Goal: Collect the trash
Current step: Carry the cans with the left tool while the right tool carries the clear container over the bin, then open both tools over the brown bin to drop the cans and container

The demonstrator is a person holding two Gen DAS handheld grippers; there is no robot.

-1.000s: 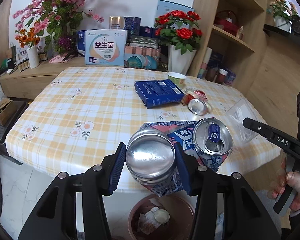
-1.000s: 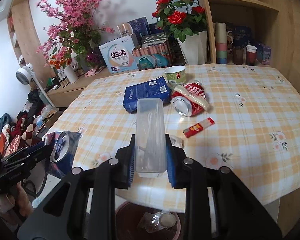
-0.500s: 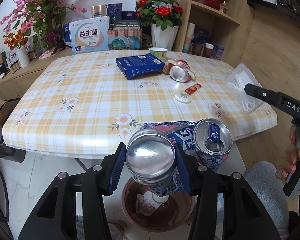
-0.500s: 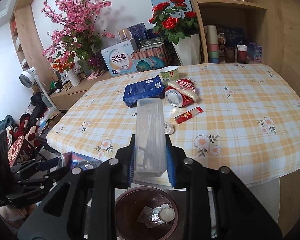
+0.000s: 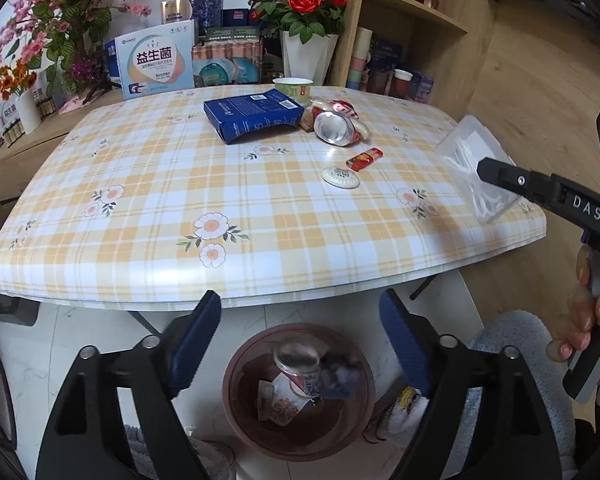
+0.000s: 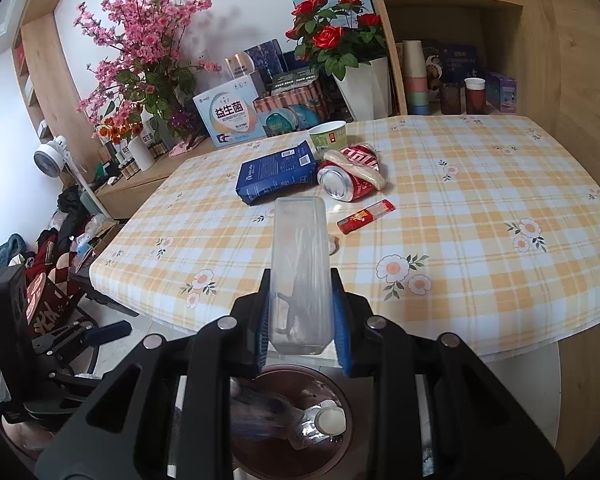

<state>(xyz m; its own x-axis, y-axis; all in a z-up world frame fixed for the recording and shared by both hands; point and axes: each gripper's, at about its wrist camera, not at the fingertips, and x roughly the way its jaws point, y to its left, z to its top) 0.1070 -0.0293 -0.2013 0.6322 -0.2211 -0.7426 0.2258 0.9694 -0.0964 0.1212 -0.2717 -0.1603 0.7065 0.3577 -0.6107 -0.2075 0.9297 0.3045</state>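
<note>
- Bottom of the left wrist view: the left gripper (image 5: 300,336) stands with its blue-padded fingers spread wide and nothing between them.
- Just below that gap, bottom centre, a brown bin (image 5: 300,392) sits on the pale floor — a blurred can (image 5: 300,364) is inside it on some paper scraps.
- Bottom centre of the right wrist view: the right gripper (image 6: 302,320) is clamped on a clear plastic box (image 6: 300,268) that juts up toward mid-frame, over the bin.
- Above, the checked table (image 5: 148,184) fills the middle of both views.
- On it, right of centre — a small white lid (image 5: 340,177), then a red packet (image 5: 365,158) just beyond.
- Farther up, a crushed red can (image 5: 334,124) lies on its side beside a blue box (image 5: 256,118), the two touching or nearly so.
- Behind them, near the far edge, stands a green paper cup (image 5: 293,89).
- Along the top, a rose vase (image 5: 306,20) and a white carton (image 5: 156,64) stand on a wooden counter.
</note>
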